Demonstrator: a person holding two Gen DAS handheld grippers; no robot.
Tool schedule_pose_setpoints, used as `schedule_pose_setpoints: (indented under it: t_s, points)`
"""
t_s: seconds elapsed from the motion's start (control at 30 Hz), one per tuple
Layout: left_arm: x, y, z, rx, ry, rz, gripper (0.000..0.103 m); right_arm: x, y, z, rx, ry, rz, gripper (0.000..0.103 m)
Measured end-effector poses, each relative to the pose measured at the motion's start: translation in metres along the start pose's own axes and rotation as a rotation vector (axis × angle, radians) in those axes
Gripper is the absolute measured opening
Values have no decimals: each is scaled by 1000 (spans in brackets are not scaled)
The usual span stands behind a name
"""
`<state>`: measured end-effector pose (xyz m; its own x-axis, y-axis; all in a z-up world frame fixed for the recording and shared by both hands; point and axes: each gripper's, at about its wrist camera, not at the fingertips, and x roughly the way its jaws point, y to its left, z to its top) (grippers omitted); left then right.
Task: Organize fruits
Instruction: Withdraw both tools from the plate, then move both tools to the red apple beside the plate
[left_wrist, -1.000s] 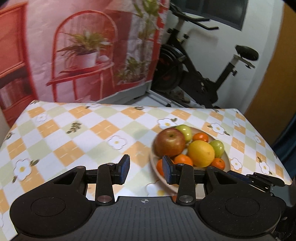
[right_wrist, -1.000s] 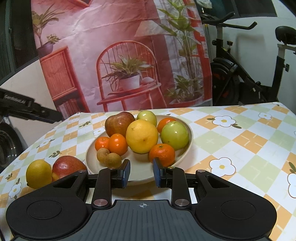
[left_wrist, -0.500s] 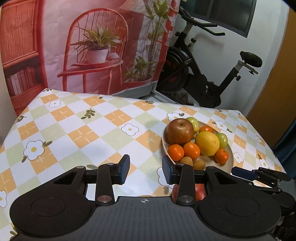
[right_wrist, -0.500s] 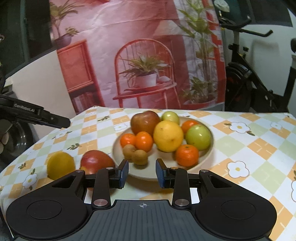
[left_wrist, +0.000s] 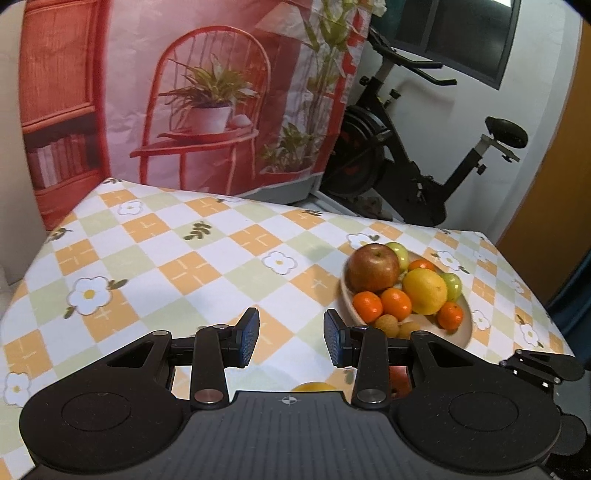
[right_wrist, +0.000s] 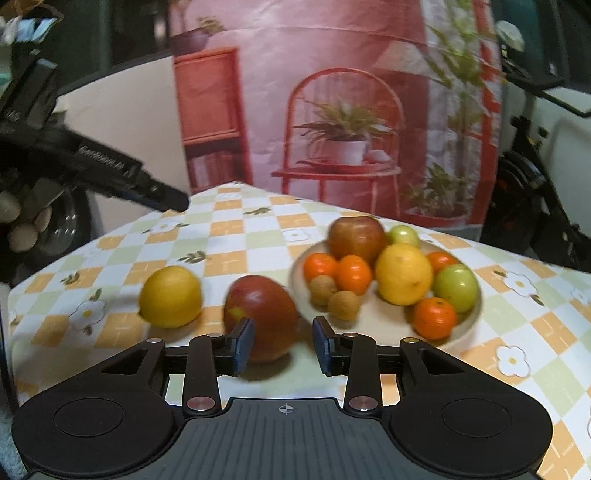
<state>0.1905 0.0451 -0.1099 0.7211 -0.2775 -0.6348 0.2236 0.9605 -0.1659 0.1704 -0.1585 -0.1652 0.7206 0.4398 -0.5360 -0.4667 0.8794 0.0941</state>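
A cream plate holds a red apple, a yellow citrus, green fruits, mandarins and small brown fruits. Left of it on the cloth lie a loose red apple and a loose yellow citrus. My right gripper hovers just in front of the loose apple; its jaws are opening and the pads touch nothing. My left gripper stands open over bare cloth, left of the plate. A sliver of the yellow citrus shows under its body.
The table wears a checked flower cloth. Behind it hang a printed backdrop and stands an exercise bike. The left gripper's body and a hand reach in at the right view's left edge.
The right view has swung left, bringing the loose apple and yellow citrus in front of the fingers, and its jaws have widened. The left gripper has drawn back and left from the plate.
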Motion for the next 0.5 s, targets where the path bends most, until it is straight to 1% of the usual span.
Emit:
schedule_pose_setpoints:
  t_s: [0.2, 0.43, 0.5]
  points:
    - [-4, 5, -1, -2, -14, 18, 41, 8, 18, 3, -64, 27, 15, 47]
    - [-2, 7, -7, -21, -17, 0, 40, 29, 38, 1, -196, 97, -23, 50]
    - [-2, 7, -8, -26, -18, -8, 40, 35, 43, 2, -219, 103, -42, 53]
